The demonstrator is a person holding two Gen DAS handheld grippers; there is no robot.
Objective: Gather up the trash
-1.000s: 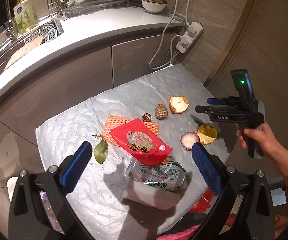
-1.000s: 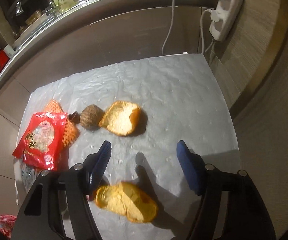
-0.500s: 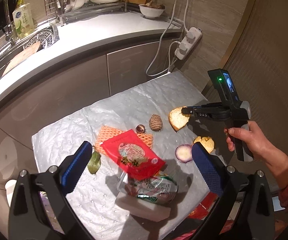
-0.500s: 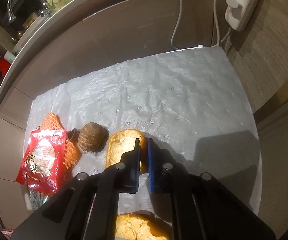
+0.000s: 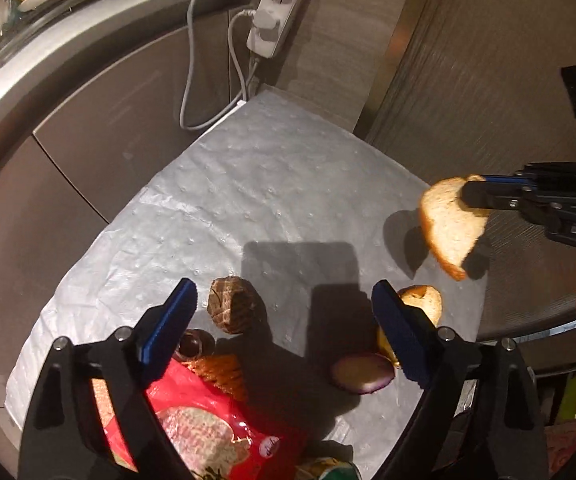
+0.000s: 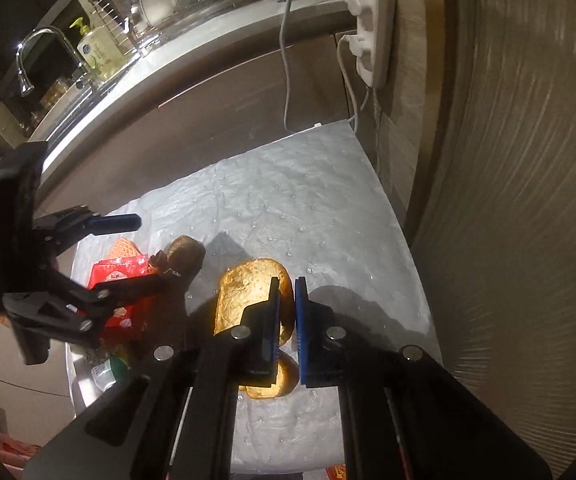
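At the right edge of the left wrist view, the right gripper is clamped on the top edge of a bread slice, which hangs clear above the grey mat with its long axis running down toward the lower right. The left gripper has its jaws closing with nothing between the pads yet. The brown ridged lump lies just inside its left finger and nearest its tips, while the purple onion slice and another bread piece sit by its right finger, so the left hand looks best placed for the lump.
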